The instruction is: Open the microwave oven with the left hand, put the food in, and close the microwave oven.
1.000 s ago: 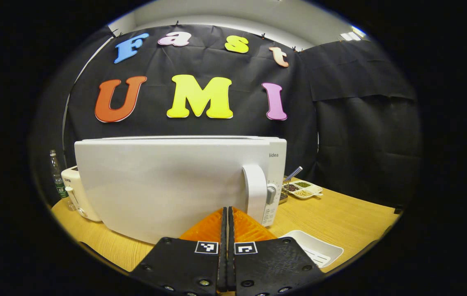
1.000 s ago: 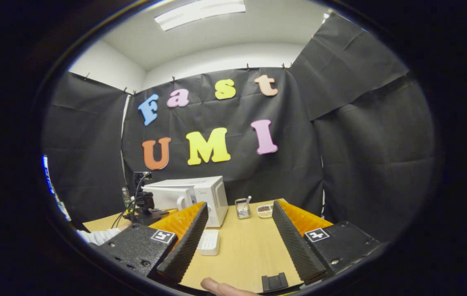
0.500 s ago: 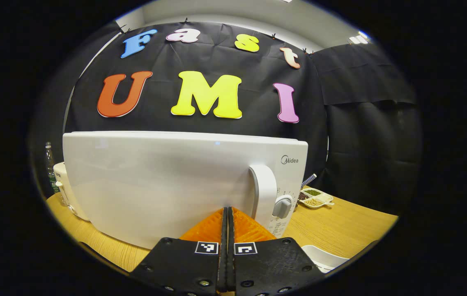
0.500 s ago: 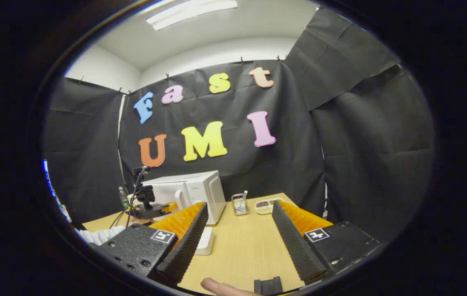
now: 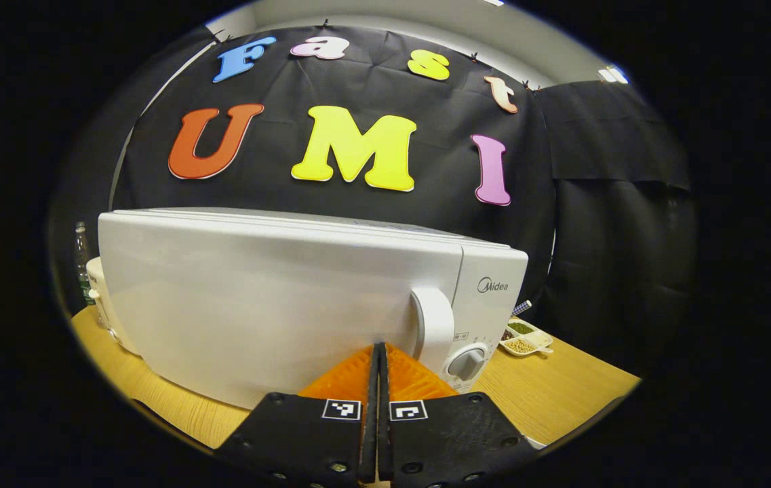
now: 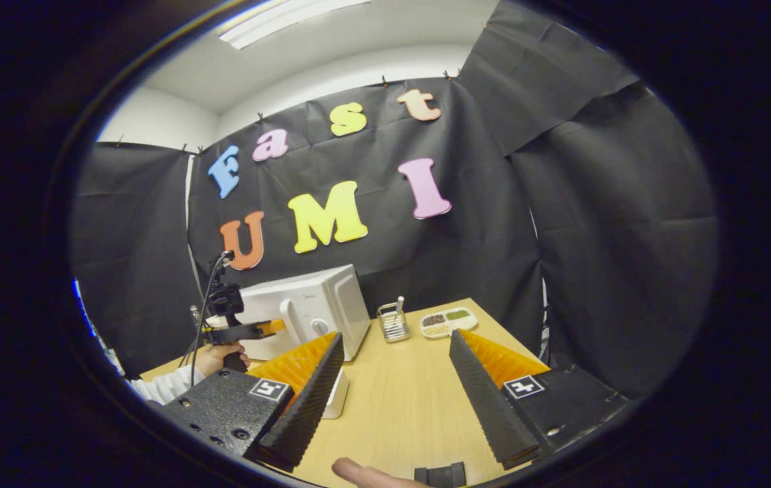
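Microwave oven (image 5: 290, 298) stands at the centre of the left gripper view with its door flush against the body, so I judge that the closing step is at its end or already done; whether the food is inside cannot be told, because the door is not see-through here. The left gripper (image 5: 378, 352) has its two fingers pressed together with nothing between them, and the tips point at the lower part of the door, just at 9 o'clock from the door handle (image 5: 432, 329); it is not clear if the tips touch the door or stand just in front of it. A round knob (image 5: 466, 362) sits at 4 o'clock from the handle, on the control panel. The next move, I think, calls only for drawing this gripper straight back, without catching the handle. In the right gripper view the right gripper (image 6: 395, 379) is spread wide and holds nothing, hanging above the wooden table (image 6: 399, 407), well apart from the oven. There the oven is at 10 o'clock, and a hand (image 6: 219, 356) holds the other gripper before its door. A white tray (image 6: 338, 396) lies on the table just behind the left finger, and a divided dish (image 6: 449, 322) with grains is at 12 o'clock.
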A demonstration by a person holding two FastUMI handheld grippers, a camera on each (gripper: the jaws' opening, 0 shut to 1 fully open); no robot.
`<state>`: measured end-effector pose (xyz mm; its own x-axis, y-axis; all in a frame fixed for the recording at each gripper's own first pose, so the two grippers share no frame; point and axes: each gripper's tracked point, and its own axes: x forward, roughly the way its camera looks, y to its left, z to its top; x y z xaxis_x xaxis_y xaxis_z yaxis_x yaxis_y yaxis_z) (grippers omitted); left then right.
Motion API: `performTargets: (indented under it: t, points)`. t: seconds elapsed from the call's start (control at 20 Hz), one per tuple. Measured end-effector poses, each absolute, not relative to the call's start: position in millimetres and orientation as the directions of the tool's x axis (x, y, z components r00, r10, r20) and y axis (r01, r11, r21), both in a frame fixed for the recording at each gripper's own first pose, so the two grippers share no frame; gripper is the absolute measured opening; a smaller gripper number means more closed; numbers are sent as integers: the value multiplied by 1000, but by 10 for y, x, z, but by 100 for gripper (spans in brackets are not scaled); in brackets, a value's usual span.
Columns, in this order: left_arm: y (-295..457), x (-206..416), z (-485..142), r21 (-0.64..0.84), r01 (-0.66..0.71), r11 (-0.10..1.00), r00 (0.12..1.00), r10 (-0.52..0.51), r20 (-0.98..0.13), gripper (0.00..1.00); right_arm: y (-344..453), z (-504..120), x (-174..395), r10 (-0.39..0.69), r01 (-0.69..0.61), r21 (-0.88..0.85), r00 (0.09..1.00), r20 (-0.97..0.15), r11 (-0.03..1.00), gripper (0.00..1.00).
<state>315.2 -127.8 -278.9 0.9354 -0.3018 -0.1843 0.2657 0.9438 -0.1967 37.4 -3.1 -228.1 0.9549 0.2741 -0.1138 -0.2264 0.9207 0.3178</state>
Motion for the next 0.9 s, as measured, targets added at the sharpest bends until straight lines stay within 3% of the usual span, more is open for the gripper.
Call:
performTargets:
  t: [0.3,0.55,0.75,0.9]
  points:
    - [-1265,3161,-2788,-202,216,955,941,-259,-217,1,24,-2149,212,257,-214,296,959,-115,931,100]
    - [-1218,2959,-2929,-254,155,955,914,-236,-330,1,-9,-1971,44,212,-181,240,971,-109,954,99]
    - [-1104,2591,-2684,-235,155,960,926,-224,-304,1,44,-1879,-80,200,-171,215,972,-122,962,100]
    - [-845,2176,-2419,-162,127,979,945,-168,-279,96,90,-1821,-119,190,-164,186,973,-130,969,100]
